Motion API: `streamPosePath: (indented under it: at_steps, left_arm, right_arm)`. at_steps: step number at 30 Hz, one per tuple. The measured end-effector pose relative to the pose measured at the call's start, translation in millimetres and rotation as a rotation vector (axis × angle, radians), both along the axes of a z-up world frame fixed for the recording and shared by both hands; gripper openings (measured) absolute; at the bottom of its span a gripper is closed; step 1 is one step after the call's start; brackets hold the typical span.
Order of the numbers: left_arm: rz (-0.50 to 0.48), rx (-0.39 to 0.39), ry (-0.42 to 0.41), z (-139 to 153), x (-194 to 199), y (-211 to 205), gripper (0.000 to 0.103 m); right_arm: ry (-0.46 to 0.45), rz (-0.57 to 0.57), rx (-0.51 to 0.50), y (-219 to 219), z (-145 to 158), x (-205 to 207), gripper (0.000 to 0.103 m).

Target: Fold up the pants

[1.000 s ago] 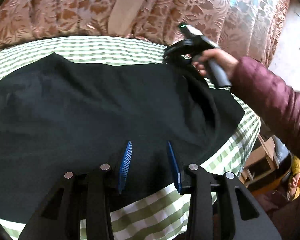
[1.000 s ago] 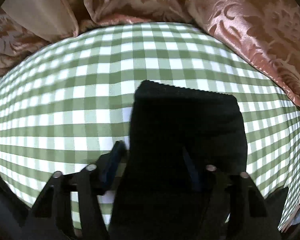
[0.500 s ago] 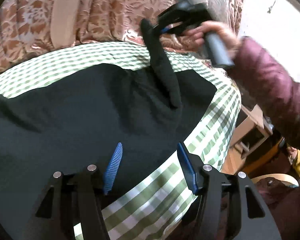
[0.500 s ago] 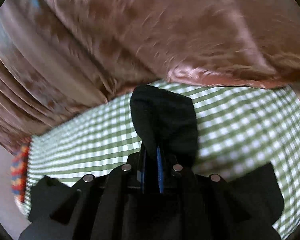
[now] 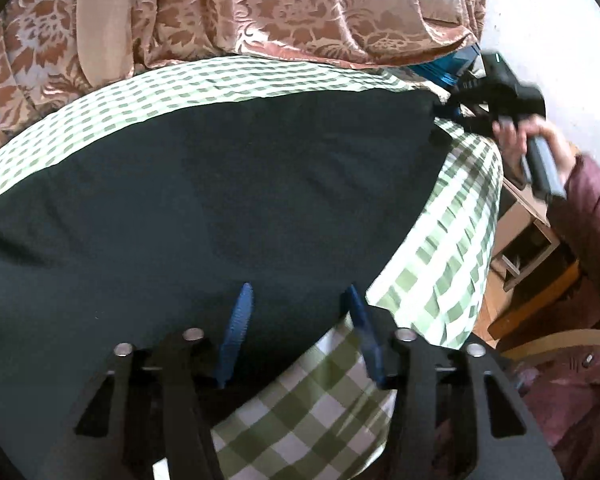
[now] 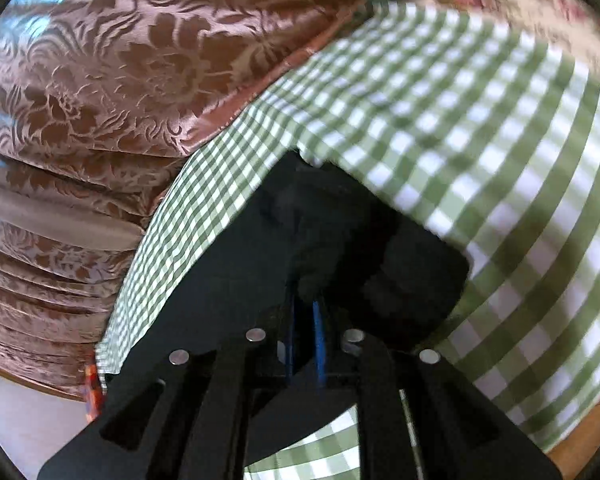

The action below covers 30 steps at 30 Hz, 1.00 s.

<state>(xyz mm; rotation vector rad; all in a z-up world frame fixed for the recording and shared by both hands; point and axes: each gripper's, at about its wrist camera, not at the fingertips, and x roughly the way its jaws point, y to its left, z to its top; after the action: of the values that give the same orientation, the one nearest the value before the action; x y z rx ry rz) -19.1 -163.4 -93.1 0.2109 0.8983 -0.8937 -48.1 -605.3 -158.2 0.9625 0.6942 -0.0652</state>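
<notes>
Black pants point(image 5: 220, 184) lie spread flat on a green-and-white checked tablecloth point(image 5: 452, 248). My left gripper point(image 5: 296, 320) is open, its blue pads just above the pants' near edge. My right gripper point(image 5: 452, 112), held by a hand in a maroon sleeve, pinches the pants' far right corner at the table's edge. In the right wrist view the right gripper point(image 6: 306, 312) is shut on a bunched fold of the black pants point(image 6: 332, 240), with the fabric stretching away to the left.
Brown floral curtains point(image 5: 280, 12) hang behind the table and also fill the upper left of the right wrist view point(image 6: 120, 60). A wooden shelf unit point(image 5: 528, 232) and floor lie beyond the table's right edge.
The right gripper closed on the pants' corner, lifted it, then carried it out to the right and down, pulling the fabric flat. The left gripper stayed open near the front edge.
</notes>
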Motion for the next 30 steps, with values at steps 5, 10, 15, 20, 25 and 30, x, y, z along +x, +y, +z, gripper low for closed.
streamPosePath:
  at_steps: [5, 10, 15, 20, 25, 30]
  left_arm:
    - [0.015, -0.026, 0.024, 0, 9, 6, 0.015]
    - [0.000, -0.039, 0.000, 3, 5, 4, 0.005]
    - [-0.004, -0.121, 0.013, 18, 6, 15, 0.004]
    - [-0.028, -0.219, 0.060, 32, 8, 29, 0.004]
    - [-0.046, -0.210, 0.112, 17, 6, 25, 0.004]
    - [-0.052, -0.194, 0.137, 7, 5, 23, 0.004]
  right_arm:
    - [-0.024, -0.046, 0.054, -12, -7, -6, 0.040]
    - [0.003, -0.072, 0.001, -17, -2, -2, 0.013]
    - [-0.047, -0.060, -0.059, -13, 25, -9, 0.007]
    - [-0.035, -0.077, -0.069, -20, 24, -29, 0.007]
    - [0.044, -0.103, -0.044, -25, -9, -33, 0.007]
    - [0.073, -0.113, -0.048, -24, -22, -32, 0.007]
